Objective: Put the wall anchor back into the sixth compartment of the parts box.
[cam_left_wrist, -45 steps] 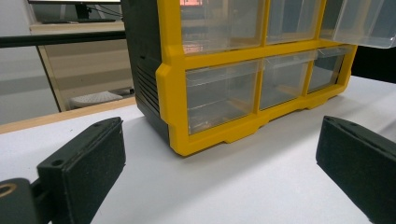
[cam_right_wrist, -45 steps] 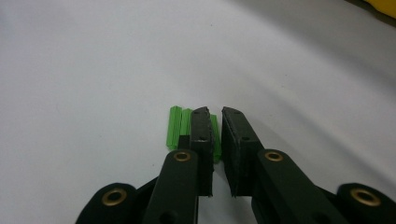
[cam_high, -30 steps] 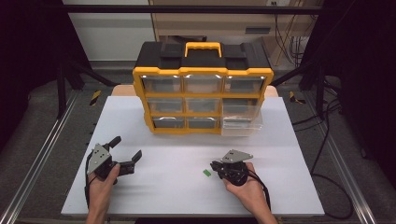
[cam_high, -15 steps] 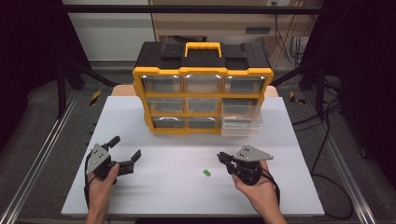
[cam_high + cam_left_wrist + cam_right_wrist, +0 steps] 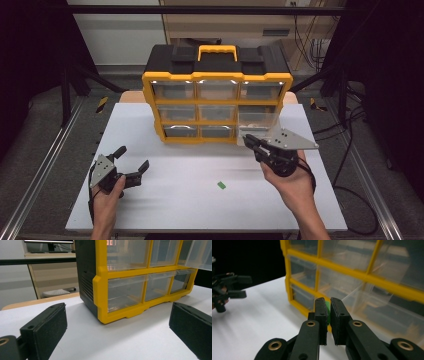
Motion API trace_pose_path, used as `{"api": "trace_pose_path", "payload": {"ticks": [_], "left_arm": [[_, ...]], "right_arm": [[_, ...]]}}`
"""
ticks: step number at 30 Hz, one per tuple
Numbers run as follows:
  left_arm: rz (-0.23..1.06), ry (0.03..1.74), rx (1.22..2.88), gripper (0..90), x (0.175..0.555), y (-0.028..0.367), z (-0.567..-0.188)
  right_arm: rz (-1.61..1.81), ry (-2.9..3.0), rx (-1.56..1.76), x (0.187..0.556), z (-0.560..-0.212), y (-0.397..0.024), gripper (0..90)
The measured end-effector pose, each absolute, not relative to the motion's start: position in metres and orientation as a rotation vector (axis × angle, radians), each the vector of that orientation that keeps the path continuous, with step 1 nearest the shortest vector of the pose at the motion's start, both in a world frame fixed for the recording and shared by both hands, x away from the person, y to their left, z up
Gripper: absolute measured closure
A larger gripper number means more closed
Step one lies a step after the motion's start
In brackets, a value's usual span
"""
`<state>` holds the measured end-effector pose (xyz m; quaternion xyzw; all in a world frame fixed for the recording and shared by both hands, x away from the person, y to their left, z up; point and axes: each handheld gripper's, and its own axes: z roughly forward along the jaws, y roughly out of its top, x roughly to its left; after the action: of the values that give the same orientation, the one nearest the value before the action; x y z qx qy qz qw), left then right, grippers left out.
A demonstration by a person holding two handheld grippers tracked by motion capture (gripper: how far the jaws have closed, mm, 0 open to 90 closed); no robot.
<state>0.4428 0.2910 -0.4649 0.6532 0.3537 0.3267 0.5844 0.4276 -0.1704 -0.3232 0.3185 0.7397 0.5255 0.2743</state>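
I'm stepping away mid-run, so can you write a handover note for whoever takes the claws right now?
Right claw: shut on a small green piece, held up before the pulled-out clear drawer in the right column of the yellow organizer.
Left claw: open, empty, low over the table.
Done: one piece picked up.
Left: probably drop it in the drawer, then fetch the second green piece lying on the table.

A lab or recording workshop: a white work table (image 5: 165,200) on a metal-rail frame (image 5: 45,165), flanked by black drapes (image 5: 30,60), with cables (image 5: 350,150) trailing over the grey floor, a monitor (image 5: 48,241) on a back bench, and a yellow-and-black parts organiser (image 5: 217,95) at the table's far edge.
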Motion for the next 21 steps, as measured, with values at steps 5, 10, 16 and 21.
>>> {"api": "trace_pose_path", "payload": {"ticks": [5, 10, 16, 21], "left_arm": [[0.764, 0.824, 1.525, 1.3, 0.442, 0.291, -0.465], [0.765, 0.824, 1.525, 1.3, 0.443, 0.291, -0.465], [0.766, 0.826, 1.522, 1.3, 0.443, 0.292, -0.464], [0.766, 0.826, 1.523, 1.4, 0.442, 0.292, -0.464]], "right_arm": [[1.42, 1.94, 0.874, 0.439, -0.303, -0.182, 84.3], [1.392, 1.921, 0.896, 0.452, -0.289, -0.194, 84.4], [1.333, 1.945, 0.921, 0.467, -0.286, -0.201, 84.3], [1.286, 1.977, 0.933, 0.475, -0.29, -0.2, 84.3]]}}
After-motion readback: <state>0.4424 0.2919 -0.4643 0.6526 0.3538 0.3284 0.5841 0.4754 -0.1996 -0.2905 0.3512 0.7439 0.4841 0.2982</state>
